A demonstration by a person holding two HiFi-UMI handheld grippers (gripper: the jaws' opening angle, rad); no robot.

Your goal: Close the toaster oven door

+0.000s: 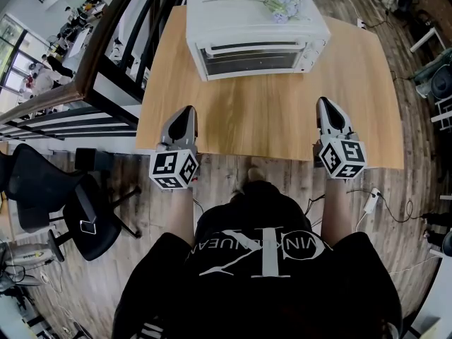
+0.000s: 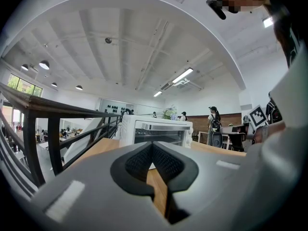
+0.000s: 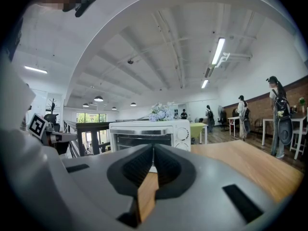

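Observation:
A white toaster oven (image 1: 254, 30) stands at the far end of the wooden table (image 1: 268, 122), front toward me. Its glass door (image 1: 251, 56) stands upright against the body, handle along the top. The oven (image 2: 156, 131) also shows straight ahead in the left gripper view, and the same oven (image 3: 149, 136) in the right gripper view. My left gripper (image 1: 185, 111) rests at the table's near left edge, jaws together with nothing between them. My right gripper (image 1: 326, 104) sits at the near right edge, likewise shut and empty. Both are well short of the oven.
A sprig of pale blue flowers (image 1: 282, 2) lies on top of the oven. A dark railing (image 1: 106, 55) runs along the table's left side, with a black office chair (image 1: 49, 196) below it. Cables and a power strip (image 1: 371, 200) lie on the floor at right.

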